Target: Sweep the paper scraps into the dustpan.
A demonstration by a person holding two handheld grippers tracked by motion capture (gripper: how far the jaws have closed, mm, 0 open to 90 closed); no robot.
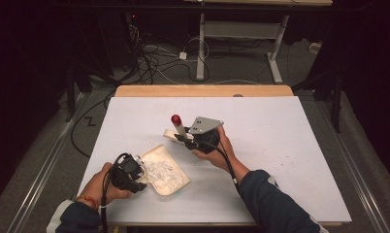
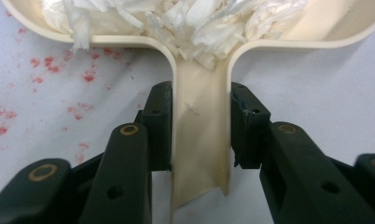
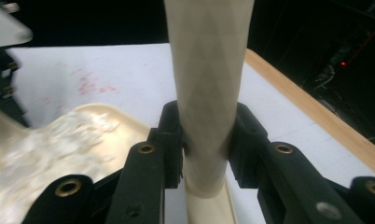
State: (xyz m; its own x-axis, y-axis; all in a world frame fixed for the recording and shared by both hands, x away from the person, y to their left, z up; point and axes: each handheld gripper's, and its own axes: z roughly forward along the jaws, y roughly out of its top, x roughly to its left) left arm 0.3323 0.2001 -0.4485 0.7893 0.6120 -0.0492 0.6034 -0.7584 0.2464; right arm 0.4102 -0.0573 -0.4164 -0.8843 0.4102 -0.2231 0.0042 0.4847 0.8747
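My left gripper [image 1: 135,182] clamps the dustpan [image 1: 171,184] by its stiff, light handle; my right gripper [image 1: 189,139] clamps the rigid brush handle [image 1: 179,127].

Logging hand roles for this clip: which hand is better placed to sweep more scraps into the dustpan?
Right. The right gripper is shut on the brush handle, free above the table. The left gripper is clamped on the dustpan handle, steadying the pan of white scraps.
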